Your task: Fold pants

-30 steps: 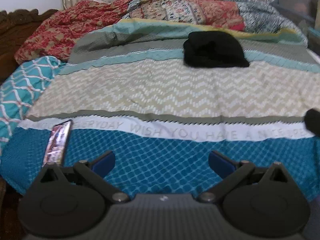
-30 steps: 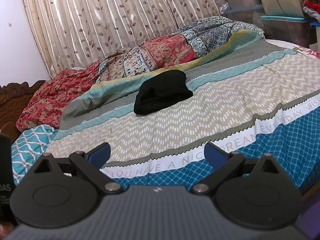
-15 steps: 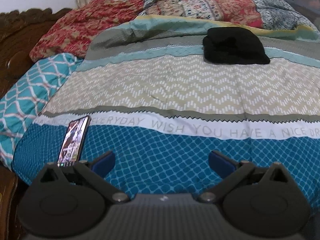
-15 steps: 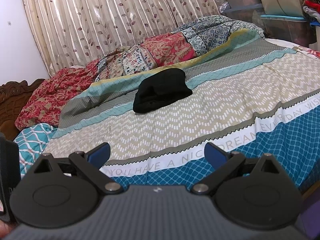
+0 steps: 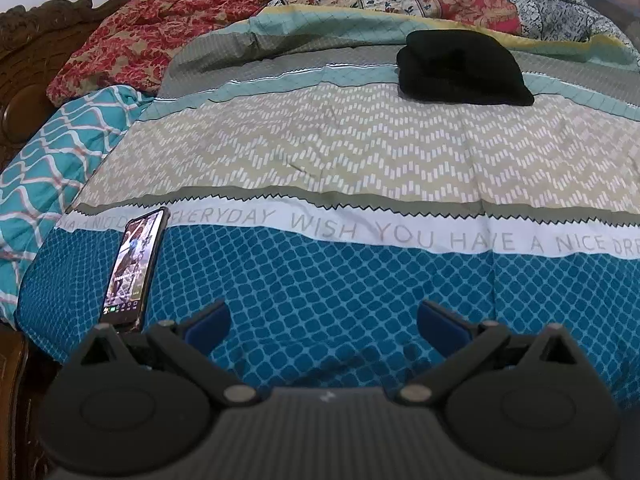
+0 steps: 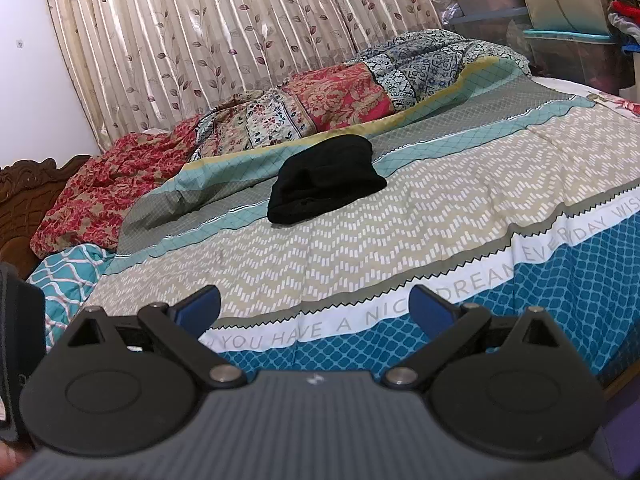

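The black pants (image 5: 460, 66) lie folded in a compact bundle far back on the bed, on the grey and teal stripes of the bedspread; they also show in the right wrist view (image 6: 324, 178). My left gripper (image 5: 322, 322) is open and empty over the blue front band of the bedspread, well short of the pants. My right gripper (image 6: 314, 306) is open and empty near the bed's front edge, also far from the pants.
A phone (image 5: 134, 266) with a lit screen lies on the blue band at the front left. Patterned quilts (image 6: 320, 100) are heaped along the back of the bed. A carved wooden headboard (image 5: 36, 40) stands left. Storage bins (image 6: 560, 40) stand at right.
The left gripper's view has swung left and slightly down, so the phone and pants sit further right in frame. The right gripper has barely moved. Both jaws stay open.
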A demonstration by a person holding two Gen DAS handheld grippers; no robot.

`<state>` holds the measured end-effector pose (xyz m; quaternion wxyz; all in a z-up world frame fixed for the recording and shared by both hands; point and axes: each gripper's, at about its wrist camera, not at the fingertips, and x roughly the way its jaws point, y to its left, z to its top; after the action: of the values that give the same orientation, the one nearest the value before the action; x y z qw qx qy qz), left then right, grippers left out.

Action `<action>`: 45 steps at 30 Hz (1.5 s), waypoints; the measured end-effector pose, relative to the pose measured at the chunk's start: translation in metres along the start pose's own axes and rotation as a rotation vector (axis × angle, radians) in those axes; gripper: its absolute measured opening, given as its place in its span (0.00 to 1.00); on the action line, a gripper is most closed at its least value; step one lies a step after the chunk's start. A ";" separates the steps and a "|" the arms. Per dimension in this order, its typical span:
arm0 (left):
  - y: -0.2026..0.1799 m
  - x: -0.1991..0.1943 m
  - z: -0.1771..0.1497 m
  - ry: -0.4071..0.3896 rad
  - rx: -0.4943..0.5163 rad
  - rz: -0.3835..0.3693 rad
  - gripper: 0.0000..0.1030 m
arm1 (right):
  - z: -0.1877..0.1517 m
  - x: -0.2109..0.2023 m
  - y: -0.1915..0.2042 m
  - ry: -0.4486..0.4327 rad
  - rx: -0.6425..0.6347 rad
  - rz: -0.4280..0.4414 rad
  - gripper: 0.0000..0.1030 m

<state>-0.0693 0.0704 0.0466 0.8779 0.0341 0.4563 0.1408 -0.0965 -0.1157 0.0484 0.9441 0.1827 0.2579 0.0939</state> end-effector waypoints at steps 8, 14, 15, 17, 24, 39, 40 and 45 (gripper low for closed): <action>-0.003 -0.001 -0.001 -0.019 0.031 0.029 1.00 | 0.000 -0.001 0.000 0.003 0.003 0.001 0.99; -0.005 0.001 -0.004 -0.016 0.061 0.028 1.00 | 0.000 0.000 -0.001 0.003 0.004 0.000 0.99; -0.006 0.001 -0.005 -0.013 0.067 0.028 1.00 | -0.001 -0.001 -0.001 0.004 0.005 0.000 0.99; -0.006 0.002 -0.006 -0.008 0.078 0.024 1.00 | -0.001 -0.001 0.000 0.005 0.005 -0.001 0.99; -0.010 0.001 -0.007 -0.005 0.107 0.009 1.00 | -0.001 -0.001 0.003 0.003 0.004 0.001 0.99; -0.016 -0.002 -0.006 0.007 0.135 -0.012 1.00 | 0.000 -0.001 0.004 0.002 0.007 -0.001 0.99; -0.017 -0.002 -0.006 0.008 0.136 -0.013 1.00 | 0.000 -0.001 0.004 0.001 0.007 -0.001 0.99; -0.018 -0.002 -0.007 0.021 0.139 -0.027 1.00 | 0.003 -0.001 0.004 -0.003 0.017 -0.005 0.99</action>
<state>-0.0720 0.0523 0.0411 0.8705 0.0875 0.4744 0.0972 -0.0961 -0.1133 0.0526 0.9431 0.1901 0.2577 0.0891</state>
